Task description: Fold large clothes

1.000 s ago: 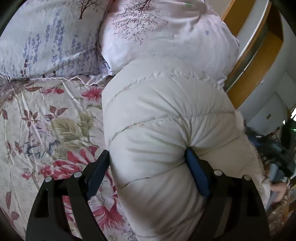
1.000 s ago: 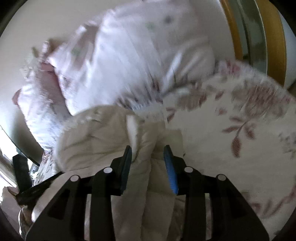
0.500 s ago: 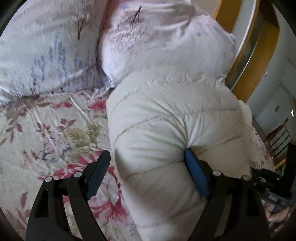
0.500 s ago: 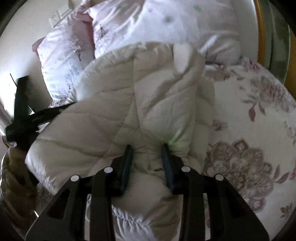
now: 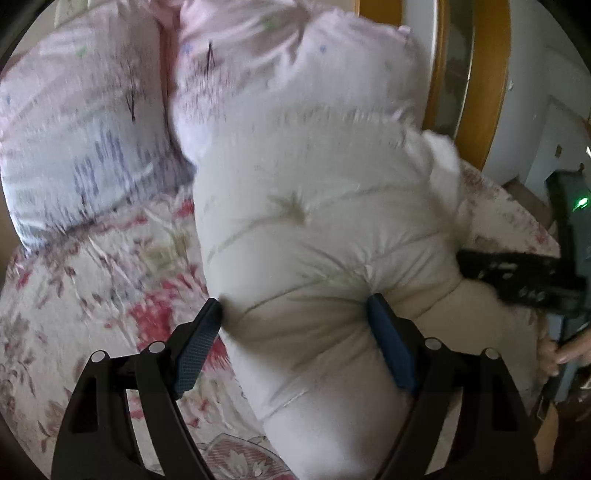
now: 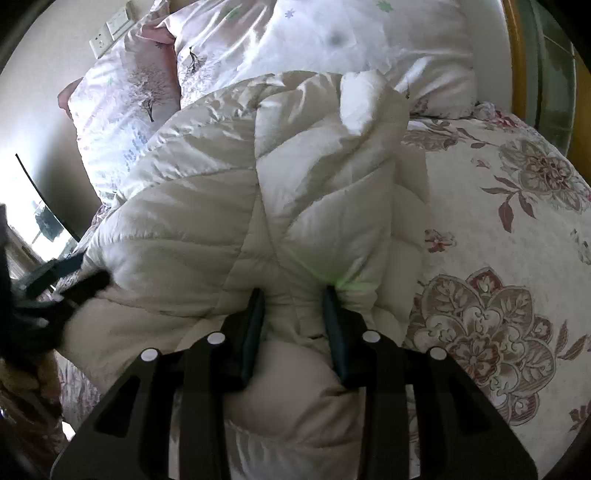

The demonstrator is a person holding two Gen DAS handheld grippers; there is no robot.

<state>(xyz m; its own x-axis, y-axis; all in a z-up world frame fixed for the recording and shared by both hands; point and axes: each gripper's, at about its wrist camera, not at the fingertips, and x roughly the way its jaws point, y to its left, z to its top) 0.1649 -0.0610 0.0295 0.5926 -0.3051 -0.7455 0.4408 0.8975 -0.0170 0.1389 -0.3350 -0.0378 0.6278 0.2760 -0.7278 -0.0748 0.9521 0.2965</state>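
A cream quilted puffer coat lies bundled on the floral bed sheet. My left gripper is shut on a thick fold of the coat, its blue pads pressed into the padding on both sides. In the right wrist view the coat fills the middle. My right gripper is shut on a bunched fold of it, pads dug into the fabric. The right gripper's black frame shows at the coat's right edge in the left wrist view. The left gripper shows at the coat's left edge in the right wrist view.
Two pink floral pillows lie at the head of the bed, also seen in the right wrist view. A wooden bed frame stands at the right. A wall socket sits above the pillows.
Both grippers have carried the coat toward the pillows. The right wrist view has swung from a low, blurred look to one over the bundled coat. Both grips have held.
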